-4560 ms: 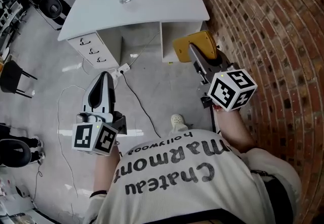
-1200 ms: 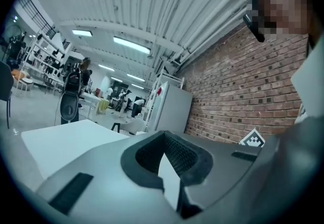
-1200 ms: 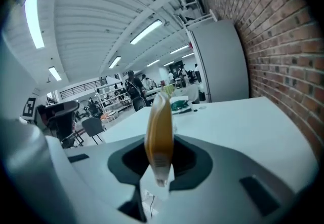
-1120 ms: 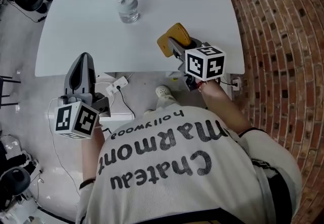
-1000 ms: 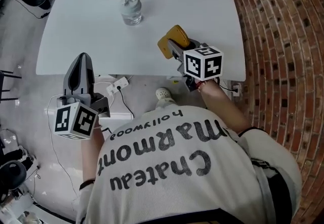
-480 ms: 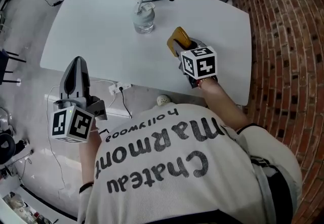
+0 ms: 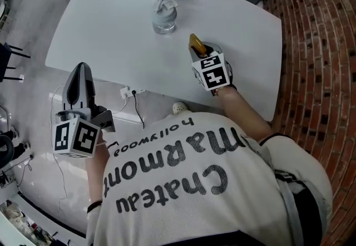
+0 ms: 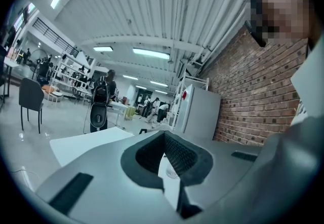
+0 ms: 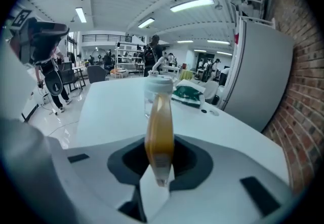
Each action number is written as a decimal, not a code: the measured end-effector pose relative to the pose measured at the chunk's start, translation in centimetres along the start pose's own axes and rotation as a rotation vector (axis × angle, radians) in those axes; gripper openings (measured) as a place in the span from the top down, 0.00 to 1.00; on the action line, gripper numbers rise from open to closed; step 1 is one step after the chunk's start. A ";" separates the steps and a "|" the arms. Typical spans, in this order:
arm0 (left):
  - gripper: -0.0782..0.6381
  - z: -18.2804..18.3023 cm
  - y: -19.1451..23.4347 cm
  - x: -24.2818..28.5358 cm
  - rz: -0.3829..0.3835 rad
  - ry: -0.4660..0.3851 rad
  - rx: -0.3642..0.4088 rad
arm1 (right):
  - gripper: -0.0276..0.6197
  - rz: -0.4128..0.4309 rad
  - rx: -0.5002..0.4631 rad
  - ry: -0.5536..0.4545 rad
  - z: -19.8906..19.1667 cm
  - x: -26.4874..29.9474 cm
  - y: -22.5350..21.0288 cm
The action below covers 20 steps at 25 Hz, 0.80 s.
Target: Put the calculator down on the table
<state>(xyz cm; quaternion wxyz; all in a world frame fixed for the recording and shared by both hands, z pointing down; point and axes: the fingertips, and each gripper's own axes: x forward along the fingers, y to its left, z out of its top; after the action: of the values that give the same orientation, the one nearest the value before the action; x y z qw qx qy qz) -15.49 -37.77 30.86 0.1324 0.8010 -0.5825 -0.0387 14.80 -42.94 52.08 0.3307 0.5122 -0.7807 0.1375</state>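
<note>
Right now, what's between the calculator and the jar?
Nothing, only bare table lies between the calculator and the jar. The head view shows that stretch; the right gripper view just lines the two up.

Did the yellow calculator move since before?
Yes. The calculator, clamped in the right gripper, went from off the white table's near edge to above it, nearer the clear bottle.

Left gripper [image 8: 165, 139] fills the lower frame. Its jaws are closed tip to tip, with nothing between them. A white table [image 8: 83, 142] lies at lower left beyond them. A chair [image 8: 29, 99] stands at far left. A grey cabinet [image 8: 200, 111] is at centre right, with a brick wall [image 8: 248, 101] adjoining on its right.
</note>
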 end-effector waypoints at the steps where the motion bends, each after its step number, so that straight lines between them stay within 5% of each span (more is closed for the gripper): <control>1: 0.89 -0.2 0.2 -0.1 0.006 0.005 0.000 | 0.82 0.010 0.011 0.007 -0.3 0.2 0.3; 11: 0.89 -0.5 1.3 -2.0 0.039 0.010 -0.009 | 0.81 0.040 0.016 0.001 -0.4 0.8 3.1; 20: 0.89 -0.1 1.8 -4.1 0.069 -0.006 -0.007 | 0.78 0.080 -0.110 0.020 -0.3 1.1 6.4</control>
<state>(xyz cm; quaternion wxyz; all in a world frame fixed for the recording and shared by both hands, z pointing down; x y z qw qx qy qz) -18.45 -34.38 31.03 0.1348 0.7798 -0.6102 -0.0384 8.95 -40.77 53.82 0.3602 0.4601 -0.8036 0.1129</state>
